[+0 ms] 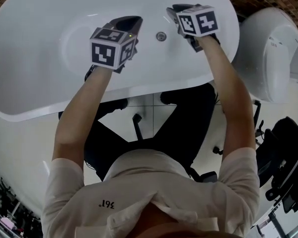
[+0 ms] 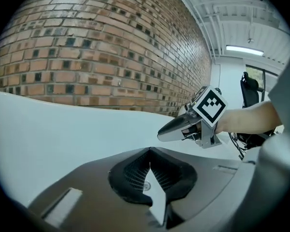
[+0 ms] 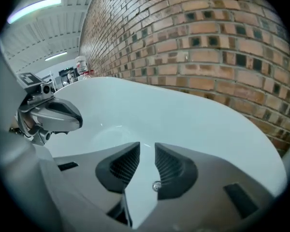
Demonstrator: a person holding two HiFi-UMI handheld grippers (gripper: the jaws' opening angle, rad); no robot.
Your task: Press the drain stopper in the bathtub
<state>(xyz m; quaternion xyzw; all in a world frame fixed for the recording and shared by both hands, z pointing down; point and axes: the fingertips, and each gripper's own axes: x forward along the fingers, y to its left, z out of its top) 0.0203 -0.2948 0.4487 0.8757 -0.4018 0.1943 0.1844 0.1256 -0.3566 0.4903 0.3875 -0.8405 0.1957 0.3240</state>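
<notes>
The white bathtub [image 1: 49,29] lies below me, with the small round metal drain stopper [image 1: 161,35] on its floor. My left gripper [image 1: 131,22] hovers just left of the stopper, its jaws shut with the tips touching and nothing between them. My right gripper [image 1: 175,9] hangs just right of the stopper, its jaws open with a narrow gap and nothing in it. In the left gripper view the stopper [image 2: 146,185] shows below the closed tips [image 2: 150,162]. The stopper [image 3: 156,186] also shows low behind the right gripper [image 3: 147,144], and neither gripper touches it.
A brick wall [image 2: 96,47] runs behind the tub. A white rounded fixture [image 1: 268,48] stands to the right of the tub, and a black chair [image 1: 288,162] is at the far right. The person's legs stand against the tub's near rim [image 1: 139,86].
</notes>
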